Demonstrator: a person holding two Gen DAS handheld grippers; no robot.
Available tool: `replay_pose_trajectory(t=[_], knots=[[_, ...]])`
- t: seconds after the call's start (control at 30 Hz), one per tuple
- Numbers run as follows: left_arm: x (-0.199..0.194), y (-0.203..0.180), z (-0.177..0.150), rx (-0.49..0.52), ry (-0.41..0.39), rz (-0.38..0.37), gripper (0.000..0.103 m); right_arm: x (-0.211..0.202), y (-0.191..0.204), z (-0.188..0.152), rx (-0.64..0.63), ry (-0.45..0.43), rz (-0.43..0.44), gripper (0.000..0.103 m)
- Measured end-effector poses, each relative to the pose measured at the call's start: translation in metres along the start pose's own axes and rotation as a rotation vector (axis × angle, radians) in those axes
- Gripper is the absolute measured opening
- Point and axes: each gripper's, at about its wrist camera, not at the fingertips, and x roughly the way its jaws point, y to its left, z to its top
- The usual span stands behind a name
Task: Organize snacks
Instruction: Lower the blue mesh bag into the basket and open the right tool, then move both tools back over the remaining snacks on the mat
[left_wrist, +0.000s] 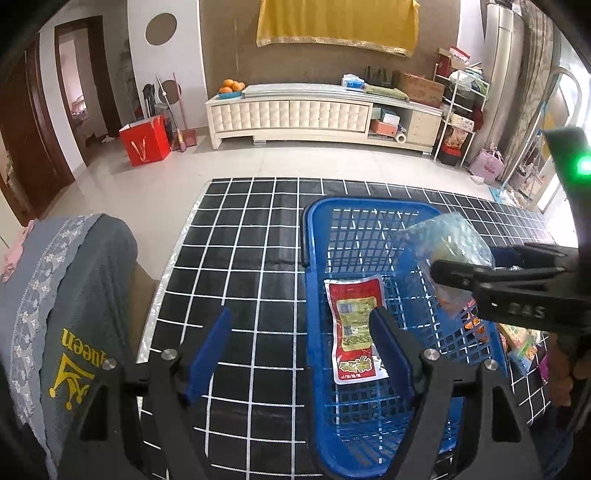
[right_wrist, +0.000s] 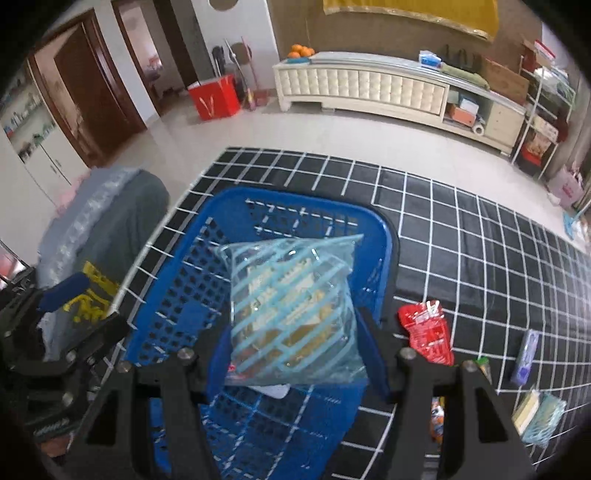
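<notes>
One red snack packet (left_wrist: 355, 326) already lies in the blue basket (left_wrist: 314, 236). The right tongs (right_wrist: 291, 354) grip a striped blue snack bag (right_wrist: 291, 314) above it; the left tongs (left_wrist: 301, 350) gape empty. Several packets beside the right tongs, among them a red pouch (right_wrist: 428, 332), remain on the counter (right_wrist: 480, 240).

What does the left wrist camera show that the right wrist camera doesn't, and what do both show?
Only the left wrist view shows the red snack packet lying flat in the basket, and the empty left gripper.

Only the right wrist view shows the red pouch and purple packet on the mat.

Both show the blue basket and the striped clear snack bag held in the right gripper.
</notes>
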Motion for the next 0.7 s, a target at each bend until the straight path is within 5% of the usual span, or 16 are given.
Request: replay_pose_trajectory(t=[0.17,0.3,0.7], knots=[[0.011,-0.006,-0.004,0.025,0.025,-0.002,0.075,0.005,-0.004,0.002,-0.003,0.014,-0.015,0.07],[0.013,-0.009,-0.005,0.022,0.034,-0.008,0.075,-0.004,-0.012,0.003,0.022,-0.037,-0.018,0.09],[-0.012,-0.043,-0.004,0.062,0.007,-0.014,0.075,-0.056,-0.043,-0.019,0.068,-0.101,0.009,0.096]])
